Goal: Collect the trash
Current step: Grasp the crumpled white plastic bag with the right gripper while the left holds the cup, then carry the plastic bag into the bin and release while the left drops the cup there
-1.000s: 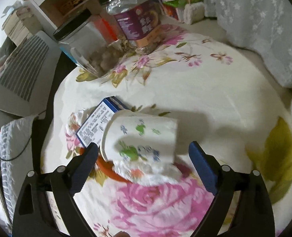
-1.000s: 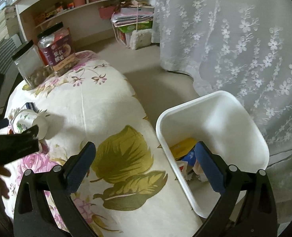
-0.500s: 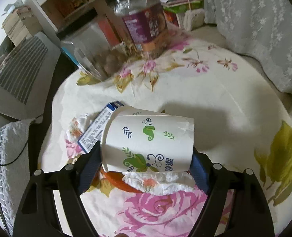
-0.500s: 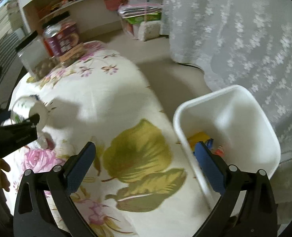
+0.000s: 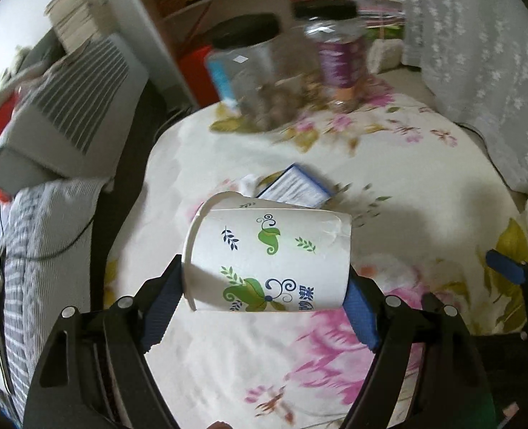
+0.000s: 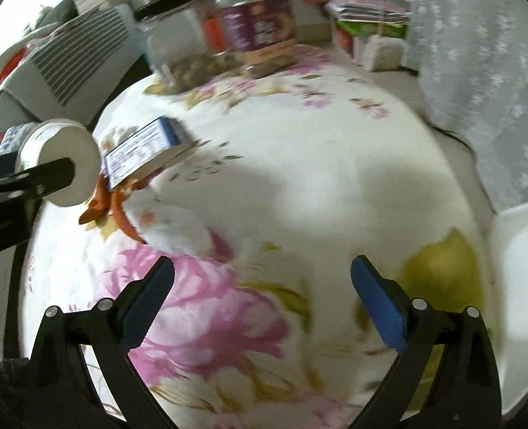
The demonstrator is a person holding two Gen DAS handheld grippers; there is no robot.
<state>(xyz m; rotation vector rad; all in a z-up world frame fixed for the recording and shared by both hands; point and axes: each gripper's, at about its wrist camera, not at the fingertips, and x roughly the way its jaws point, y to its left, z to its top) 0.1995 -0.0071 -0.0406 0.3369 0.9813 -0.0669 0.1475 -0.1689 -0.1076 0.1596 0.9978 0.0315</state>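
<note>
The left gripper (image 5: 265,286) has its jaws clamped on a white paper cup (image 5: 269,261) printed with green leaves, held sideways above the counter (image 5: 407,178), mouth leftward. Behind it lies a blue-and-white box (image 5: 292,187). The counter wears a floral cloth; shelves and a lace curtain (image 5: 478,53) stand behind. Two black-lidded jars (image 5: 260,71) hold snacks. The right gripper (image 6: 262,302) hangs wide open, empty, beside a white bin (image 6: 521,250).

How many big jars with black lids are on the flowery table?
2. The clear jar stands at the table's far edge, and the purple-label jar stands right beside it. Others may be hidden outside these blurry views.
</note>
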